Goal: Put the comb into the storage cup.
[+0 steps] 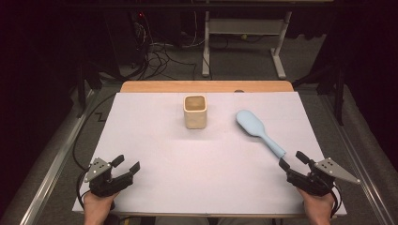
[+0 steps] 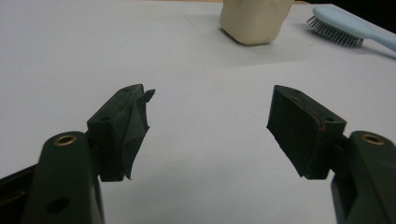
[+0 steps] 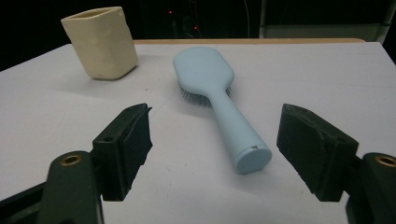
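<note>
Table (image 1: 155,140) brightly lit; surroundings dark; shadows soft; gripper views slightly blurred

A light blue hairbrush (image 1: 257,131) lies flat on the white table, bristles down, its smooth oval back facing up. The head points toward the far edge, near the middle of the right half, and the straight round-ended handle runs diagonally toward the near right corner. It lies well apart from the table's edges, with nothing touching it.
</note>
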